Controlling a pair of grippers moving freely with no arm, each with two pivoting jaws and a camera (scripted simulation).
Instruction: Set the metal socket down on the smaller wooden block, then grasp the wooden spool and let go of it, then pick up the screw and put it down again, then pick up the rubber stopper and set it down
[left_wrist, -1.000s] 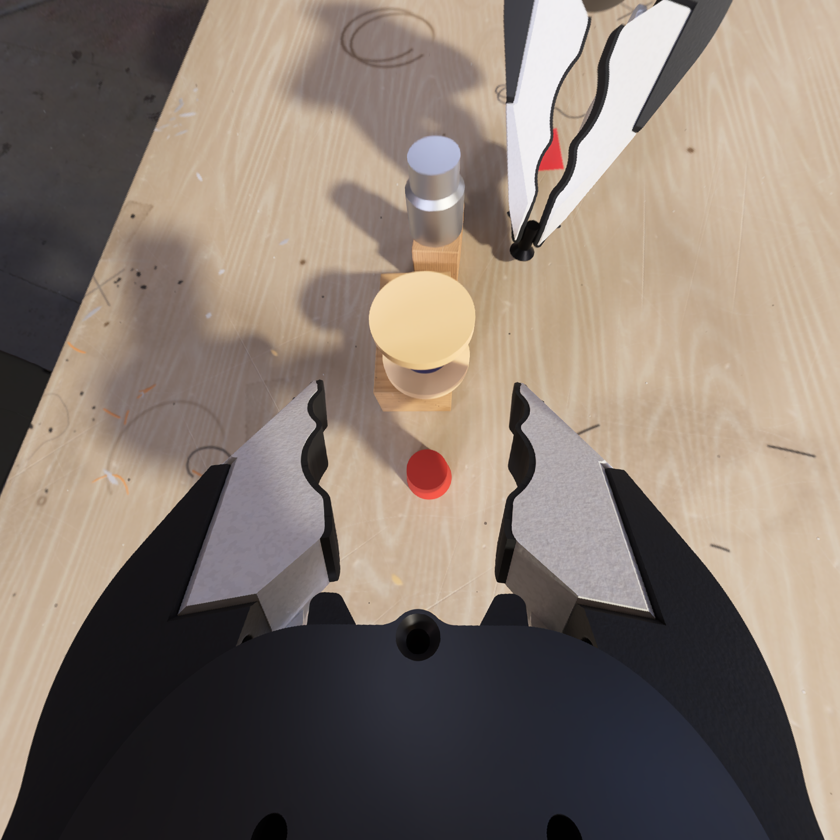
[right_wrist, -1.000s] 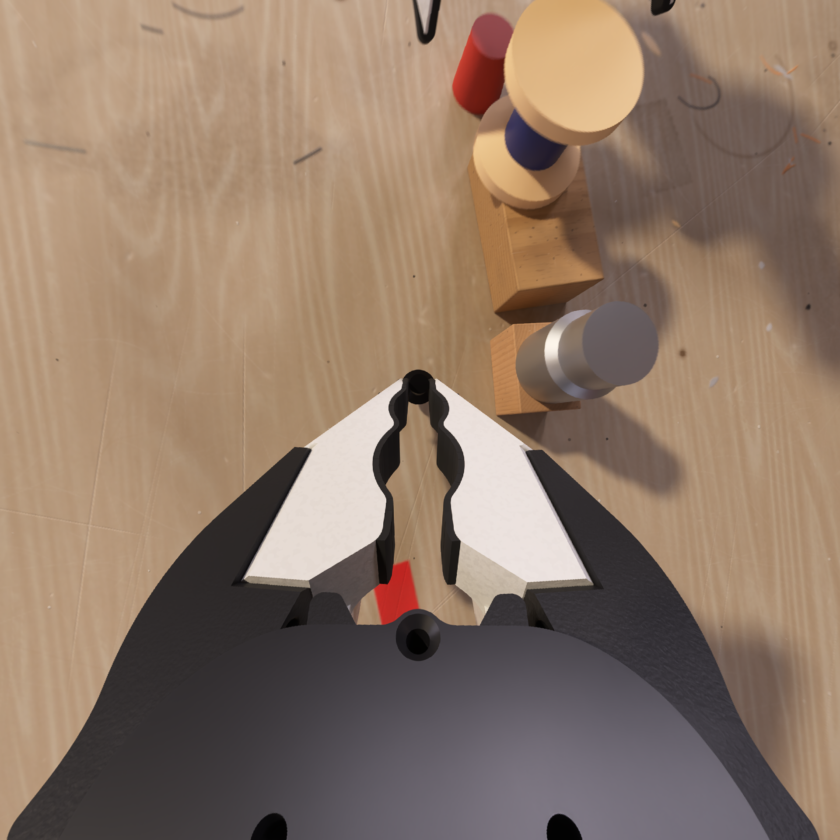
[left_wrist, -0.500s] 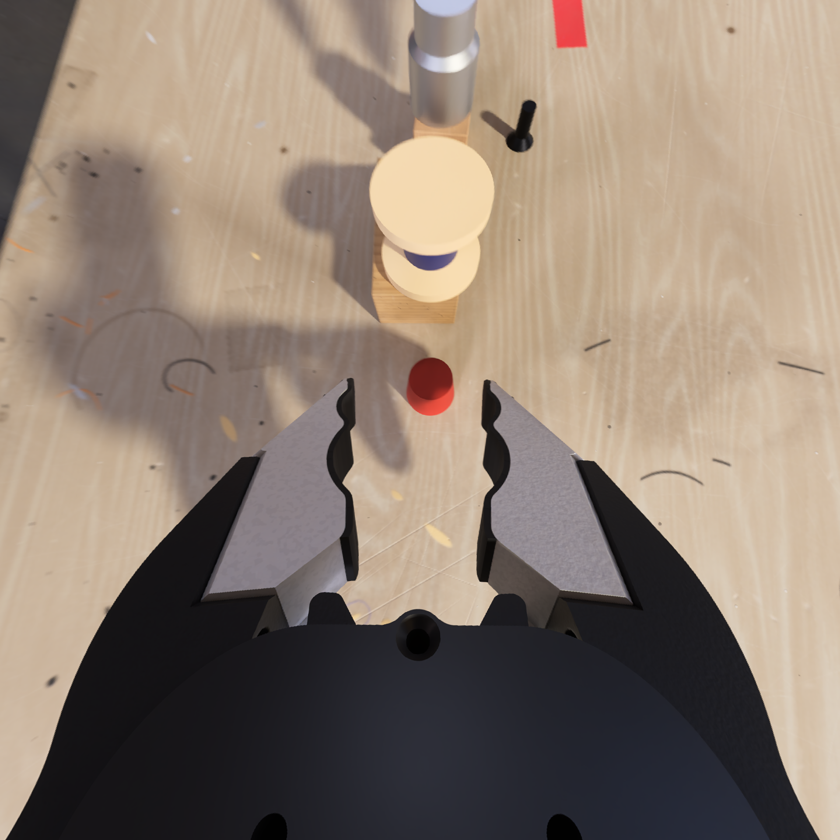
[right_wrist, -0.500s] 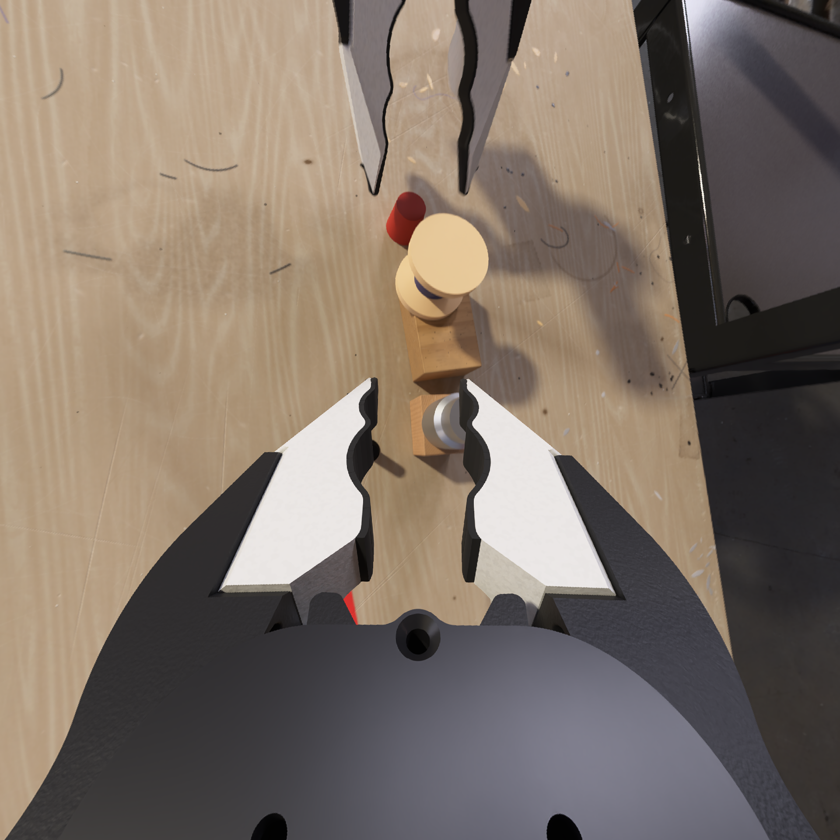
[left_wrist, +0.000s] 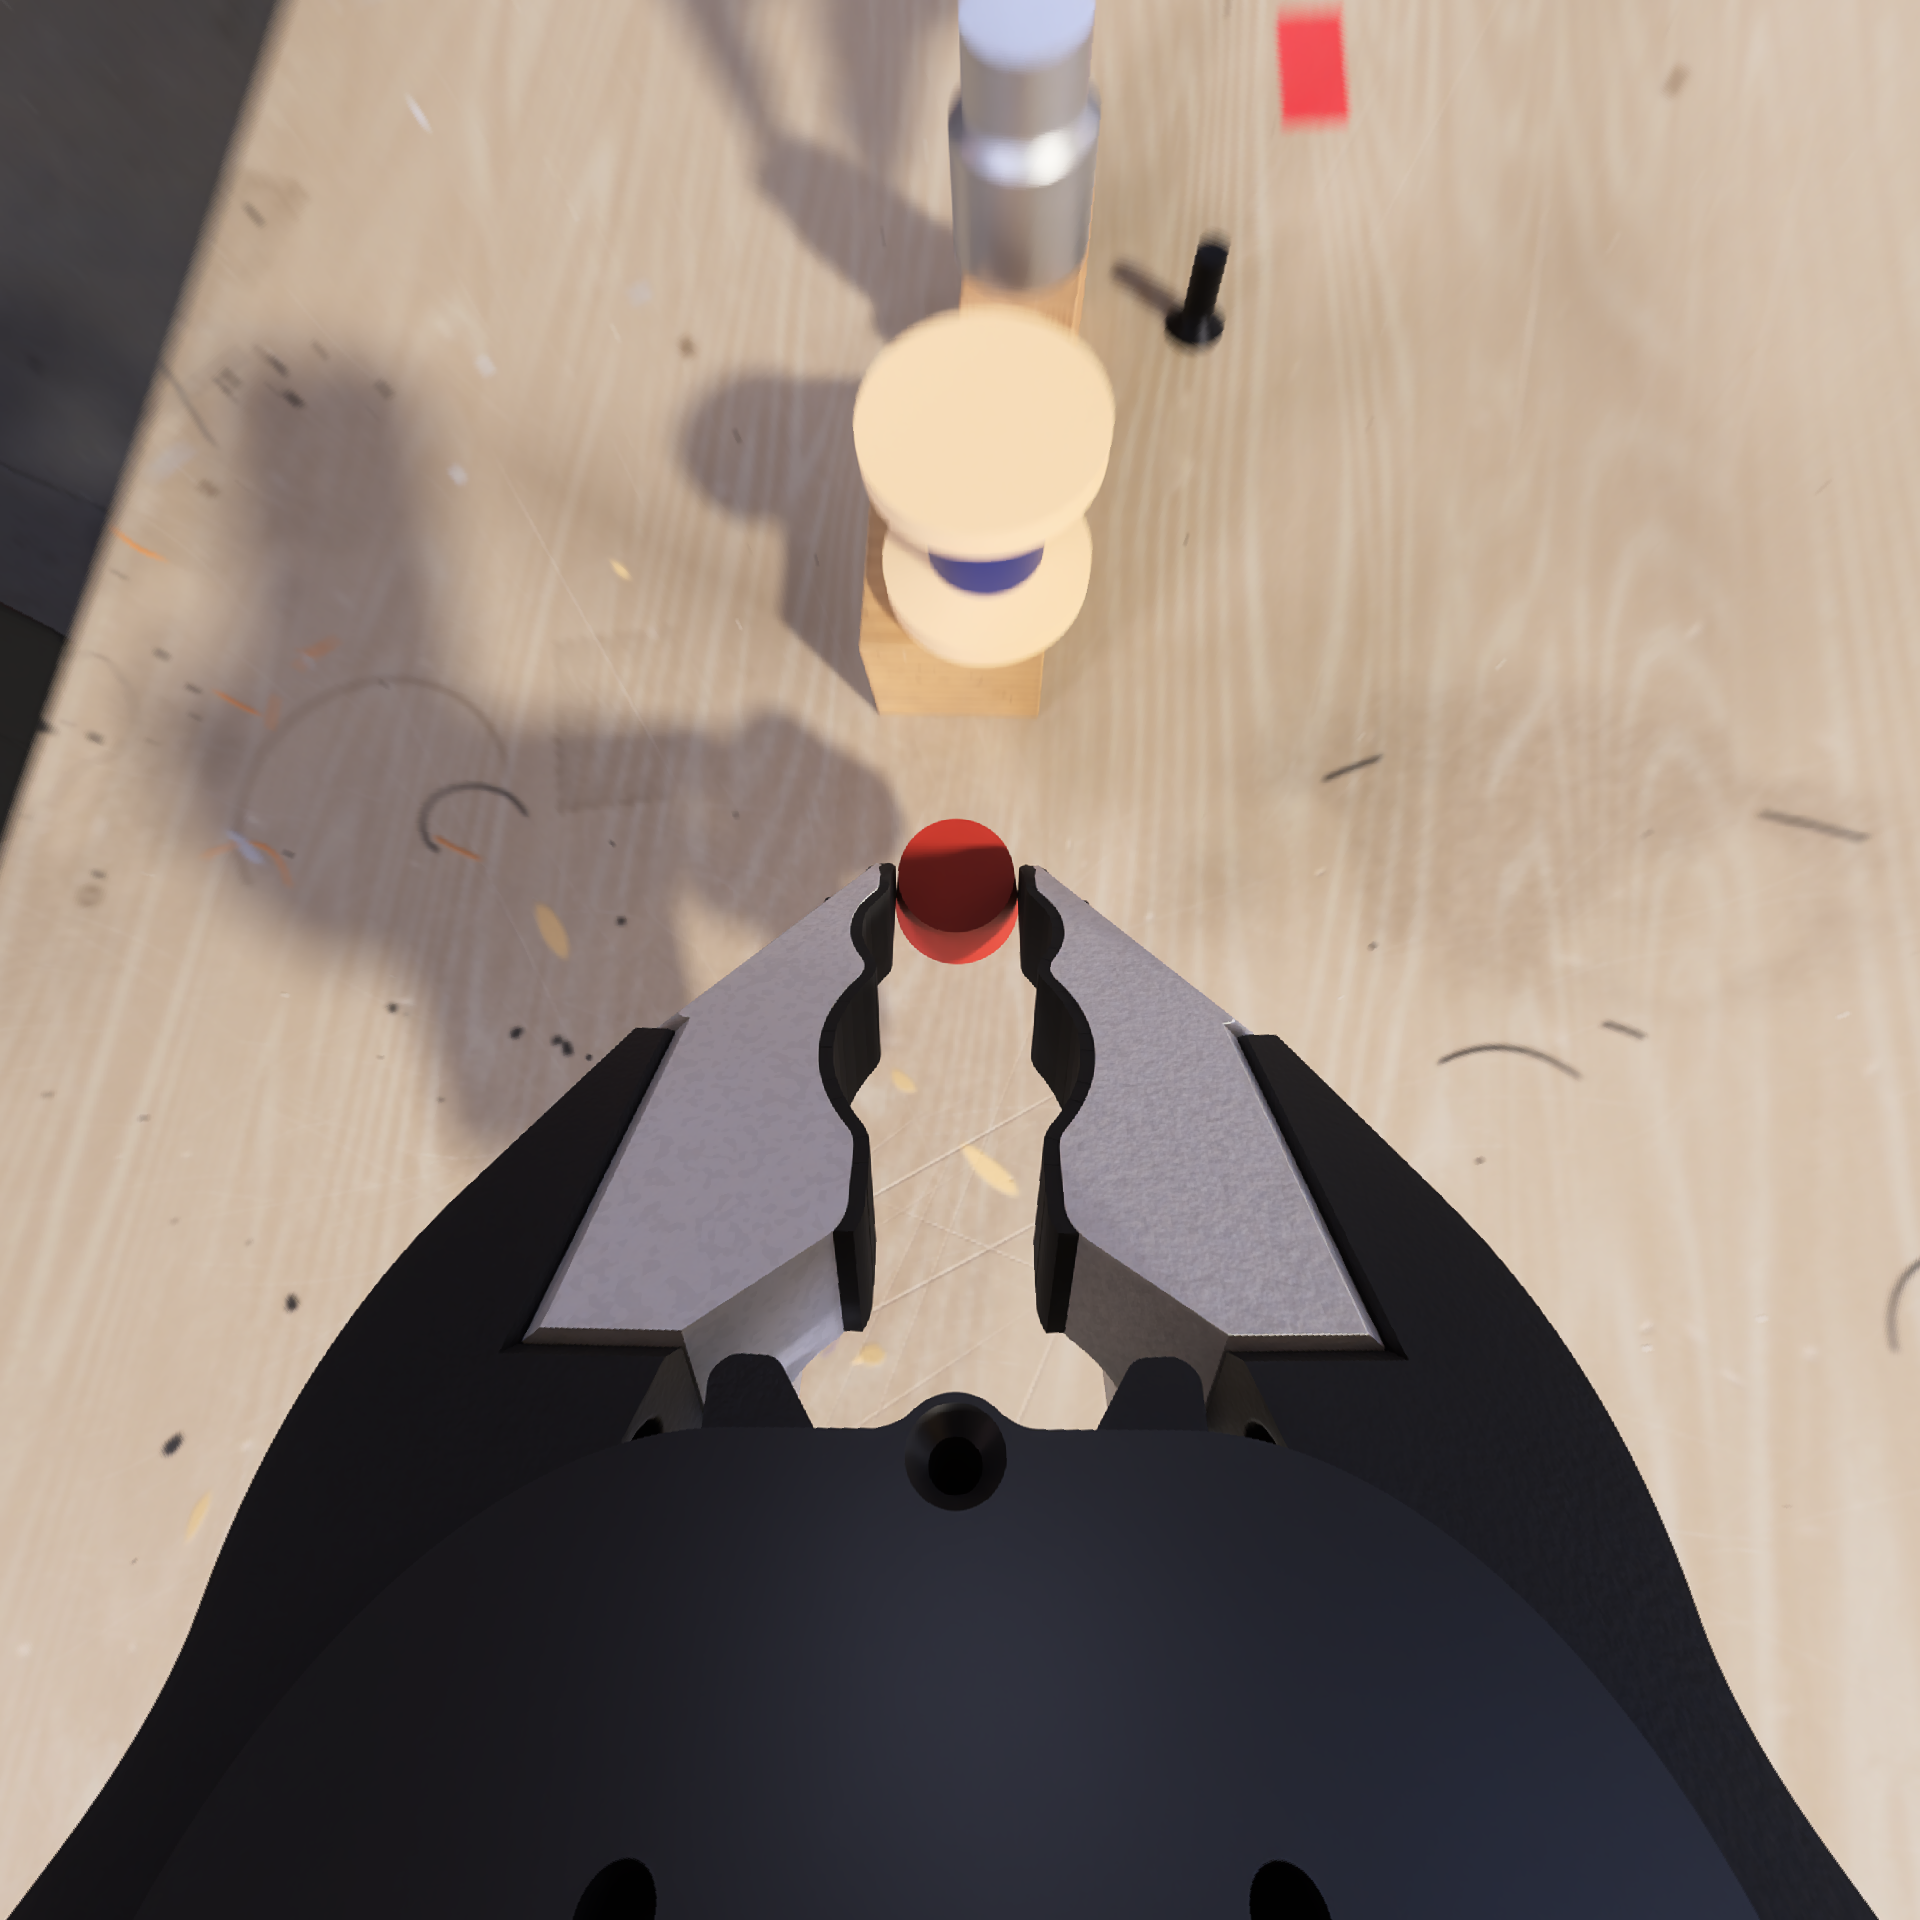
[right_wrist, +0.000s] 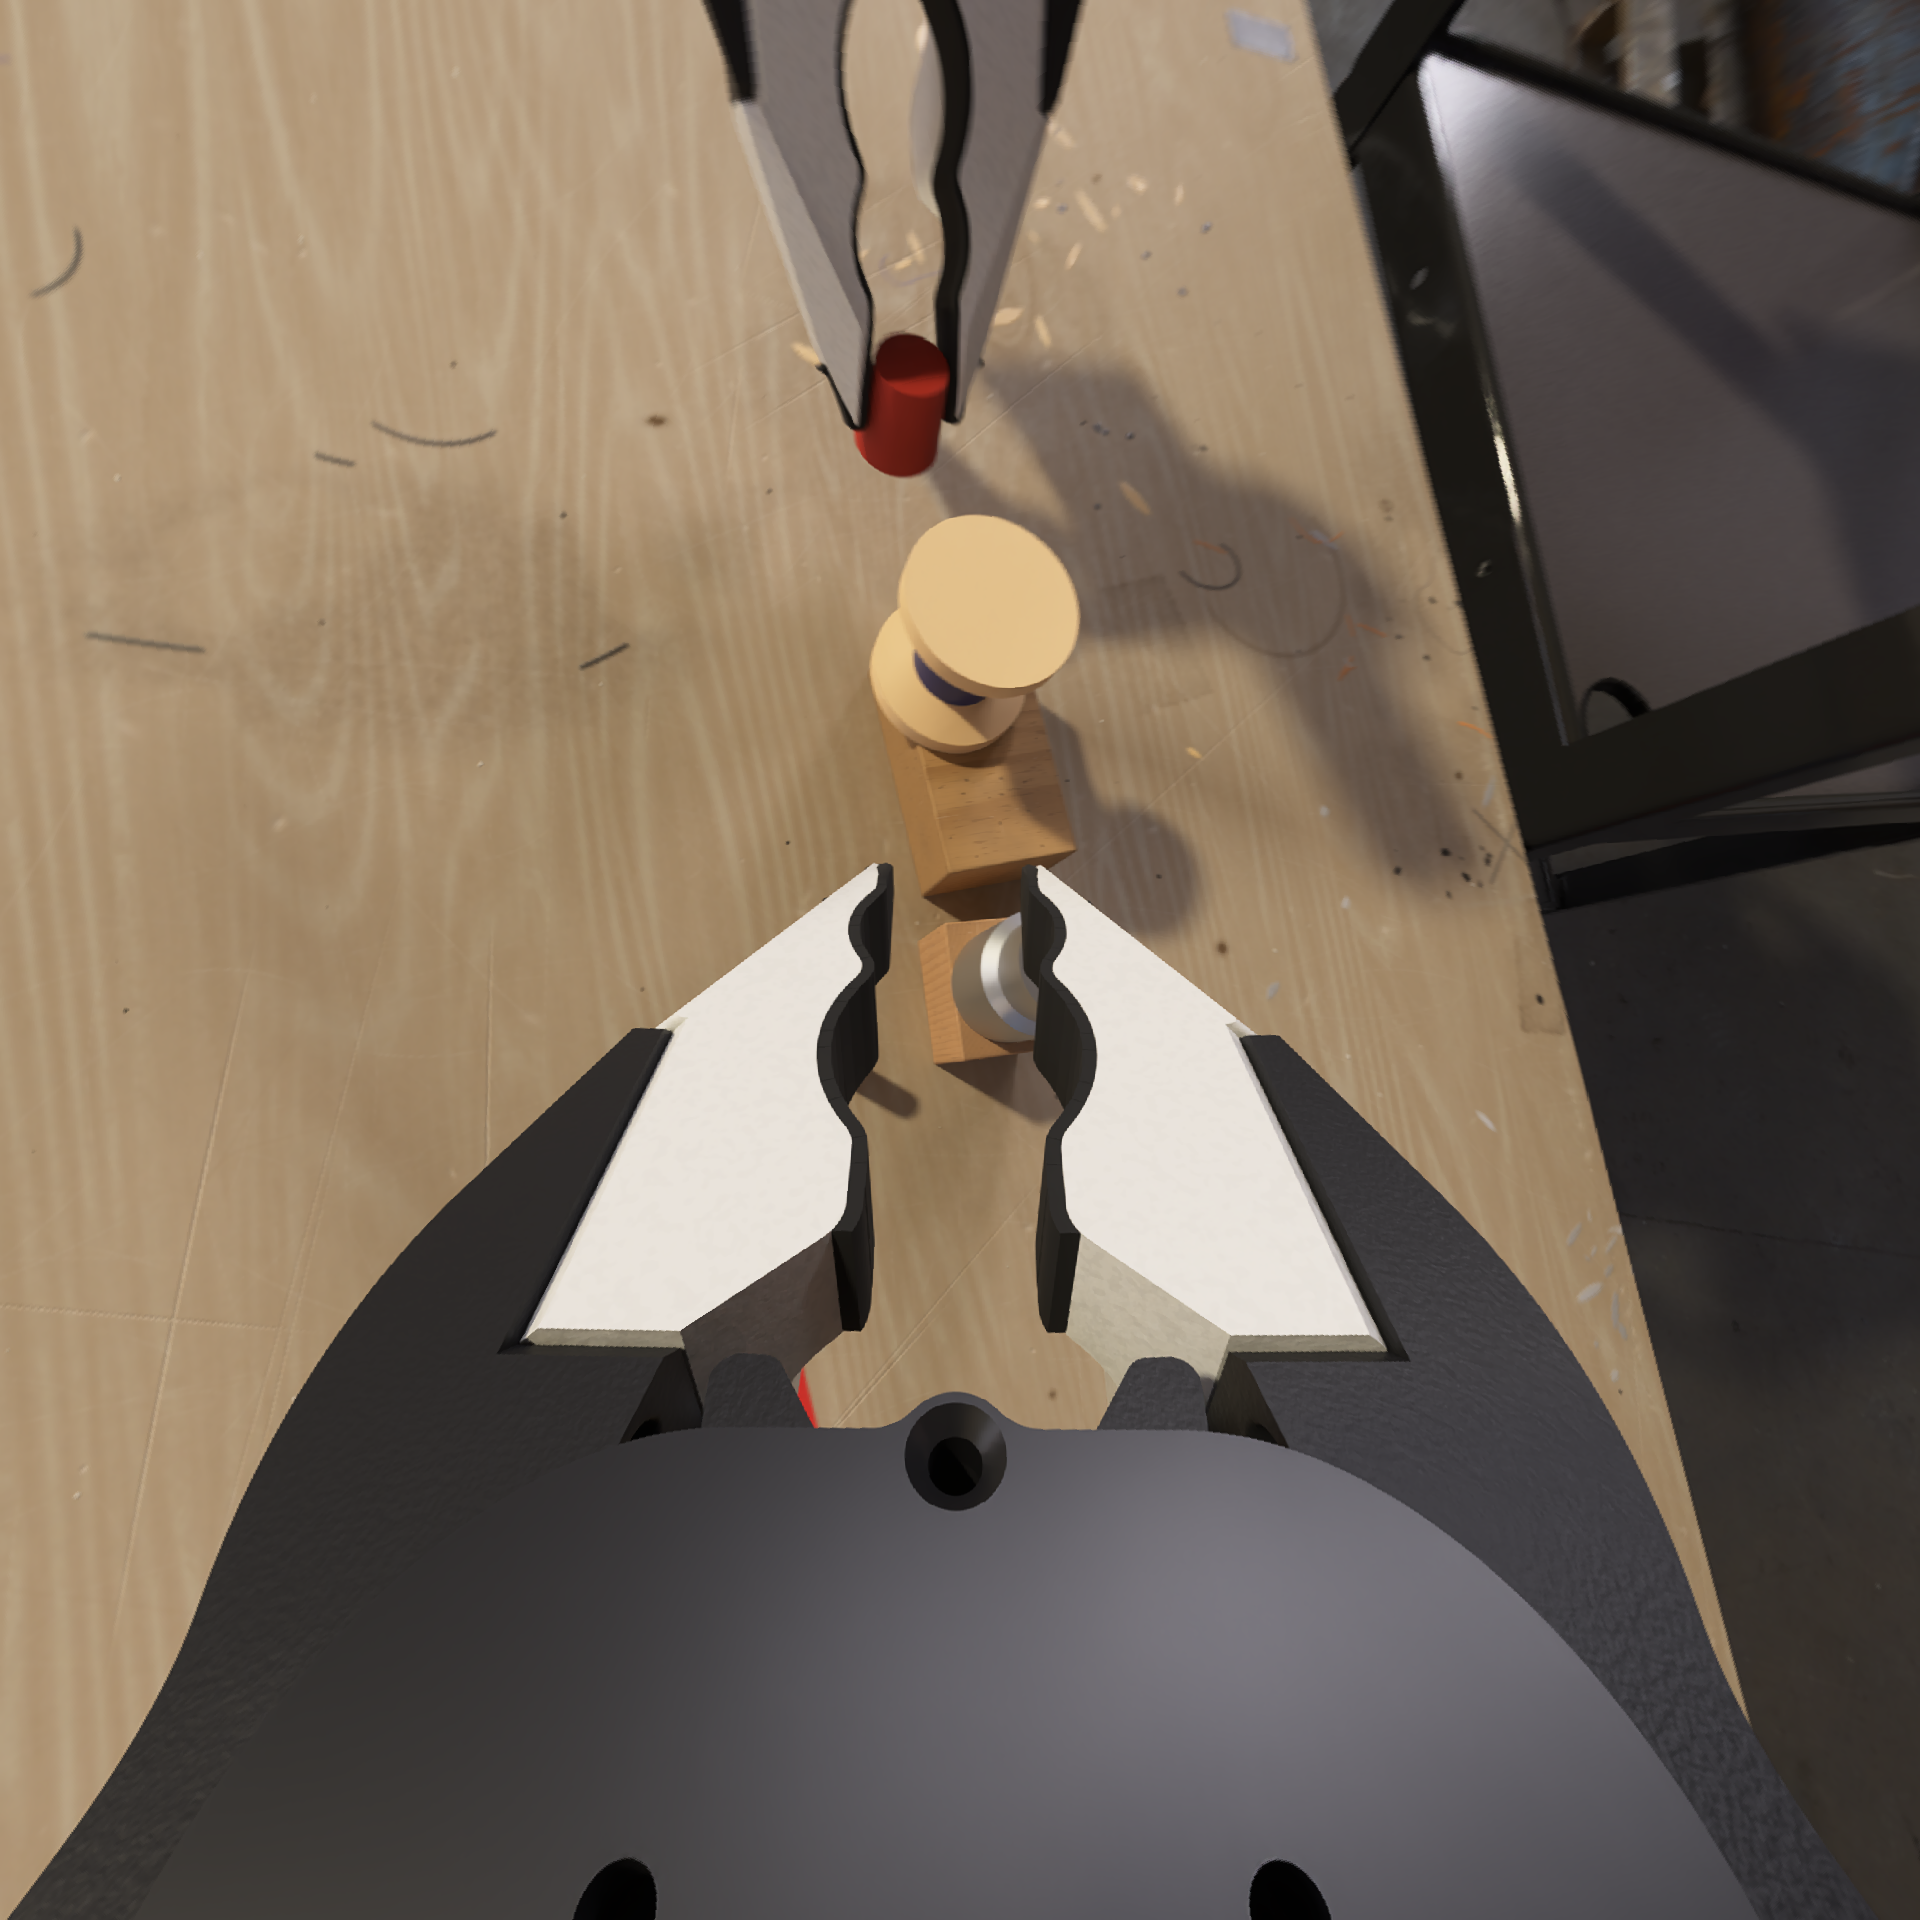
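Two tools over your desk (left_wrist: 1558, 623): right tool (right_wrist: 956, 883) spread, empty; left tool (left_wrist: 956, 883) pinching the rubber stopper (left_wrist: 954, 883), apparently lifted. Wooden spool (left_wrist: 982, 416) sits on the larger block (left_wrist: 956, 686), metal socket (left_wrist: 1023, 156) on smaller wooden block (right_wrist: 940, 997), screw (left_wrist: 1200, 296) beside. Last step; next lower gently, release.

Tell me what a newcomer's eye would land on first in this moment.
The red rubber stopper stands out first, pinched between the fingers of the left gripper above the bench. Beyond it runs a line: the wooden spool on the larger block, then the metal socket on the smaller block, with the black screw beside.
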